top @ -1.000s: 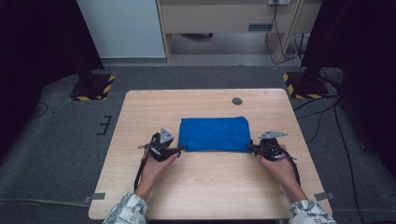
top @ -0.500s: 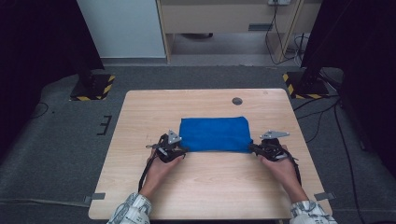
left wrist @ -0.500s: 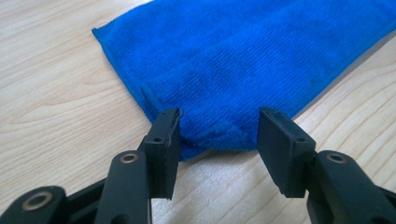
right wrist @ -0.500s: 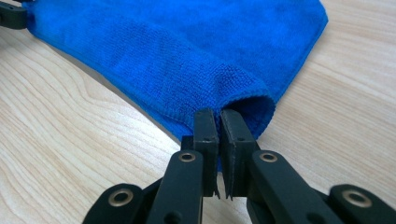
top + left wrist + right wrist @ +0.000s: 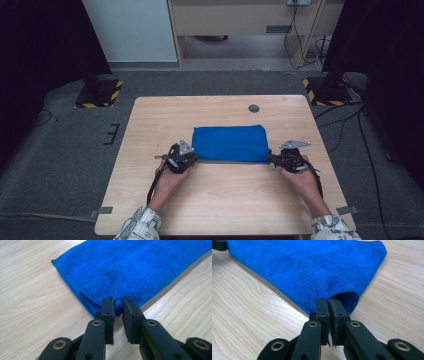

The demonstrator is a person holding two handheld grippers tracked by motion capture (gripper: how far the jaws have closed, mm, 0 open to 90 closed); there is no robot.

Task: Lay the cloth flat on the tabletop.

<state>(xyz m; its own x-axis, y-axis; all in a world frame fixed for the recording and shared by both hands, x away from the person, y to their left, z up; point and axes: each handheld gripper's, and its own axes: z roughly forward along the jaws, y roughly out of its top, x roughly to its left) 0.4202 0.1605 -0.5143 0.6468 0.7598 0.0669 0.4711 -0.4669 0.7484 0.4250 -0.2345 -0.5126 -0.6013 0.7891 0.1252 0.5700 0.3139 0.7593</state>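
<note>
We note a folded blue microfibre cloth (image 5: 230,143) lying flat near the middle of the light wooden table (image 5: 150,120), long side running left to right. The left gripper (image 5: 186,158) sits at the cloth's near-left corner; the right gripper (image 5: 273,158) sits at its near-right corner. Both hands rest low on the tabletop, forearms in patterned sleeves (image 5: 140,227) at the table's near edge.

In the left gripper view we see the left gripper (image 5: 118,303) with its jaws just closing in: the cloth (image 5: 135,267) edge is bunched between the tips, a narrow slot still visible lower down between the pads. We read this as a pinch on the corner fold.

In the right gripper view the right gripper (image 5: 329,302) has its jaws nearly together, clamped on a raised fold of the cloth (image 5: 307,267), which lifts slightly off the table there.

A small dark round grommet (image 5: 254,108) sits in the tabletop beyond the cloth, well apart from it.
</note>
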